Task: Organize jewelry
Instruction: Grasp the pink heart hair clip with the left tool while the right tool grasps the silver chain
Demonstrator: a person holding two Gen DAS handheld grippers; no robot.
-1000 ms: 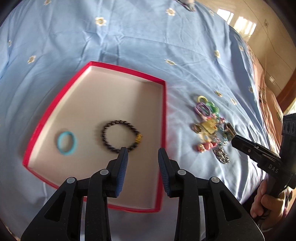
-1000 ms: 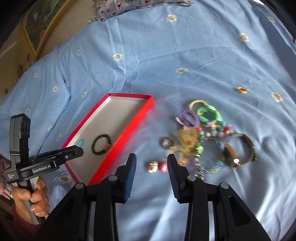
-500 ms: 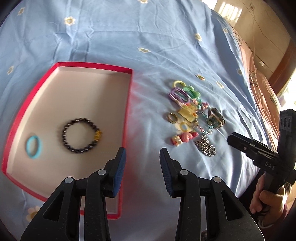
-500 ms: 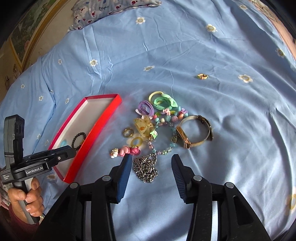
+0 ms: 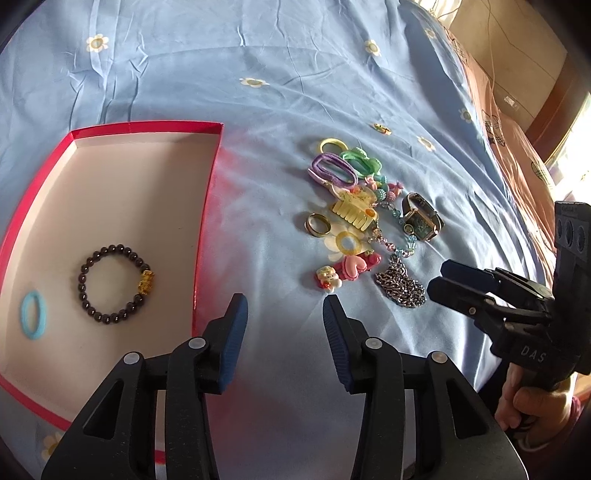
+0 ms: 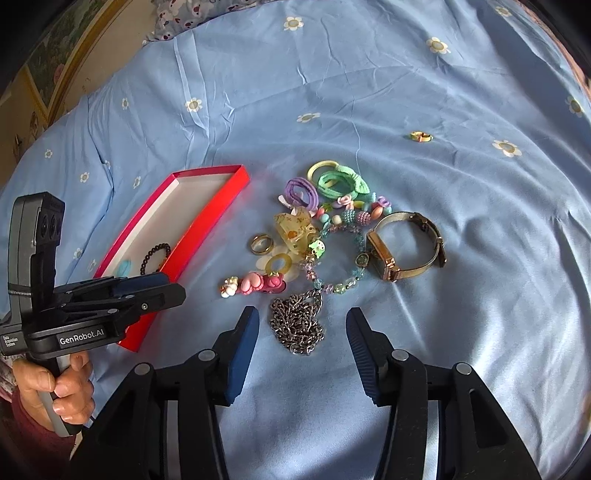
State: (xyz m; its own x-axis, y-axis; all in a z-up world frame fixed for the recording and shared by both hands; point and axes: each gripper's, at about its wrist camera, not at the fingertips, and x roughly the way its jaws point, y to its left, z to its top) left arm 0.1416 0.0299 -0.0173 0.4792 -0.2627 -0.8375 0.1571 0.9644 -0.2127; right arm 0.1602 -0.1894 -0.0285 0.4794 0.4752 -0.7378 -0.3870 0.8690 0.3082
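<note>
A red box (image 5: 207, 206) lies on the blue sheet and holds a dark bead bracelet (image 5: 110, 284) and a blue hair tie (image 5: 33, 314). To its right is a pile of jewelry: a gold ring (image 5: 318, 224), a pink heart clip (image 5: 351, 267), a watch (image 6: 406, 243), hair ties (image 6: 325, 184) and a silver chain (image 6: 299, 325). My left gripper (image 5: 283, 301) hovers over bare sheet between box and pile, jaws opening, nothing between them. My right gripper (image 6: 303, 314) is low over the chain, jaws opening, with the chain between the fingertips and untouched by the pads.
A small gold ring (image 6: 421, 136) lies alone farther back on the sheet. The bed's edge drops off at the right of the left wrist view, where a hand (image 5: 532, 406) holds the right gripper's handle. A pillow (image 6: 192, 14) lies at the far end.
My left gripper moved right, from over the box to the sheet beside the pile, and its jaws widened. My right gripper came closer to the chain and its jaws widened too.
</note>
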